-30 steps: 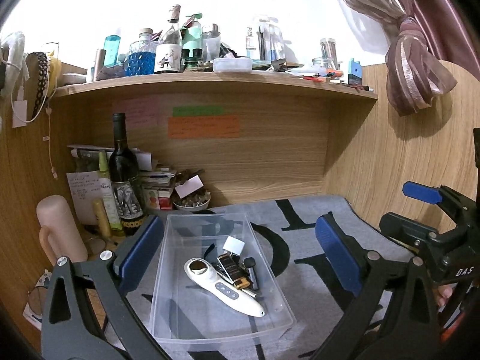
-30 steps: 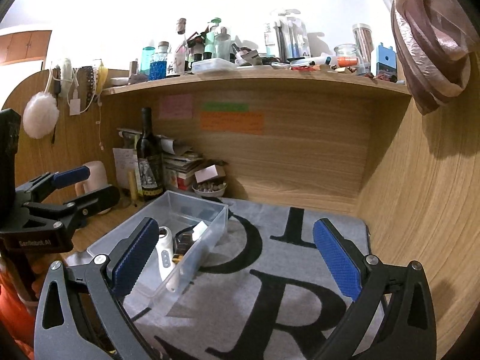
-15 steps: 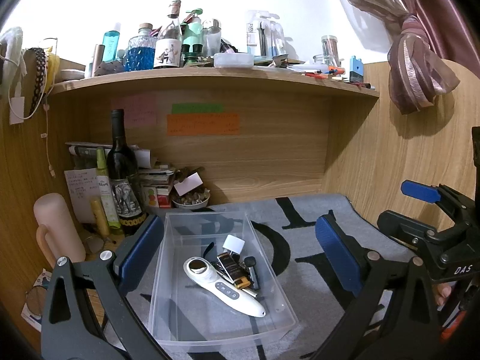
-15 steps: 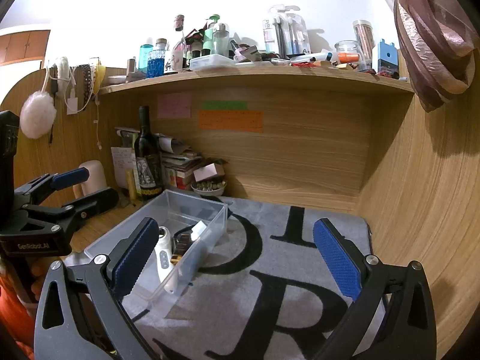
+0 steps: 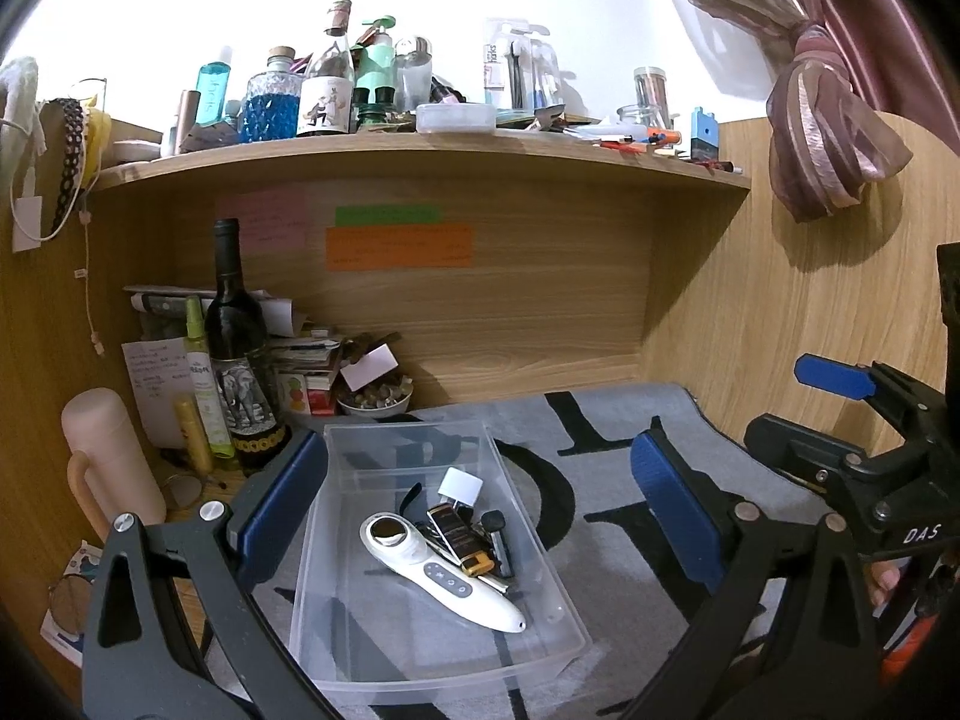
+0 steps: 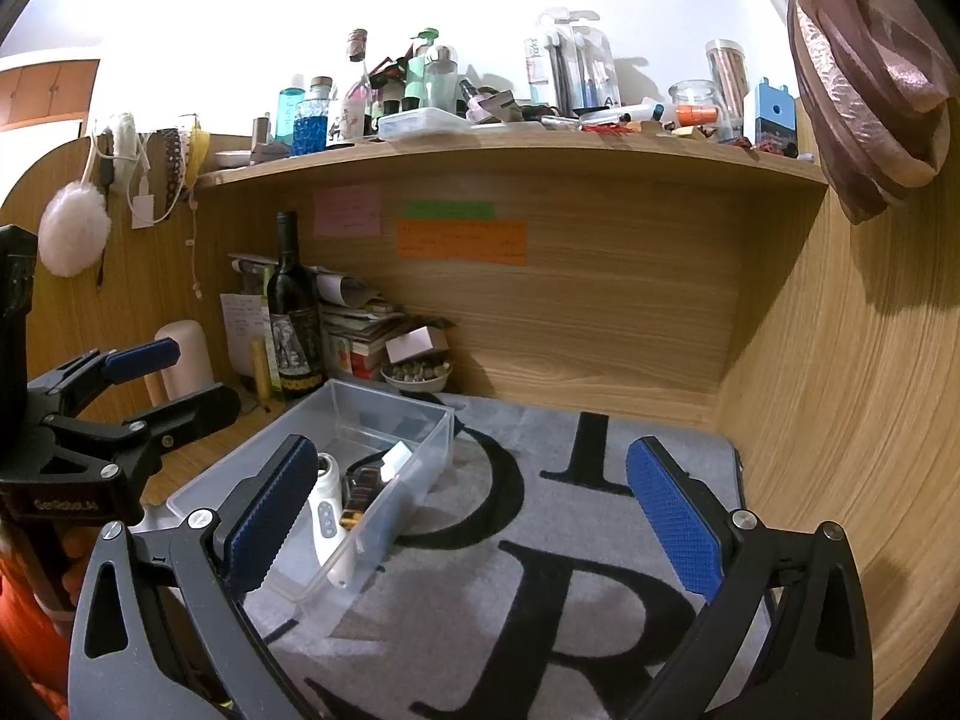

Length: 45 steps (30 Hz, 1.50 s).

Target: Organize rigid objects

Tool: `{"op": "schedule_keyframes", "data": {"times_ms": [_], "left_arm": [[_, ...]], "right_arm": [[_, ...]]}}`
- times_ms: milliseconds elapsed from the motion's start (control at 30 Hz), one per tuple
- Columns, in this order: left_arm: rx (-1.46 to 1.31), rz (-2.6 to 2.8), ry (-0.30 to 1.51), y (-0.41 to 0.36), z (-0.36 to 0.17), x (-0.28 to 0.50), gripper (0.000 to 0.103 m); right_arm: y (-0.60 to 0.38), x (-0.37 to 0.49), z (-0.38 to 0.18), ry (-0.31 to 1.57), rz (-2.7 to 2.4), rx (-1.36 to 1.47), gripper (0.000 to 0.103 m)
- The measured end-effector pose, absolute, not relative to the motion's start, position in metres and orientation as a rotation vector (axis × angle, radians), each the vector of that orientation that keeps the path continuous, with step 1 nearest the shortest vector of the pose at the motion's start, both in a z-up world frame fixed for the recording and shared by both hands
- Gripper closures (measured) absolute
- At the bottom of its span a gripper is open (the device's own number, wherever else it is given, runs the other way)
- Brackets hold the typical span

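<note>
A clear plastic box [image 5: 420,546] is seen on the grey mat with big black letters [image 5: 606,516], which covers the table. Inside the box, a long white plastic device with a round end [image 5: 441,573] is laid slanting, with its round end far and its thin tip near. Just to its right, a small dark brown and gold case [image 5: 459,543], a white square cap [image 5: 460,488] and a thin black stick [image 5: 499,540] are bunched together. It looks like the hard things were gathered here so that they are kept in one place, and the job seems nearly done or done.

The left gripper [image 5: 480,516] is held above the near end of the box, with its blue fingers [image 5: 282,504] wide apart and nothing between them. The box and the things in it are seen between the two fingers, lower down and not touched.

The right gripper [image 6: 474,528] is held over the bare mat, to the right of the box. Its fingers [image 6: 672,522] are wide apart too, and nothing is held. The box is seen near its left finger, well to the left.

At the far left a dark wine bottle [image 5: 237,354] is stood upright near a pile of papers.
</note>
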State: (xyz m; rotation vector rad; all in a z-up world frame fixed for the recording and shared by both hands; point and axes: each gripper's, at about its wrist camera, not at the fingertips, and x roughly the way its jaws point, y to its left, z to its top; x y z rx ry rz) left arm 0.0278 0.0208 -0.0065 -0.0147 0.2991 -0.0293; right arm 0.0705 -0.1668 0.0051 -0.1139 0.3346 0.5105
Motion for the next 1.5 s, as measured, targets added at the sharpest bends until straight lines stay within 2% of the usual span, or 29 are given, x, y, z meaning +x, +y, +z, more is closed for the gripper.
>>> {"op": "schedule_keyframes", "data": {"times_ms": [1500], "left_arm": [[-0.018,-0.063,0.32,0.0209,-0.009,0.0364,0.0]], "right_arm": [[-0.173,0.077,0.0056,0.334,0.513,-0.12,0.0]]}}
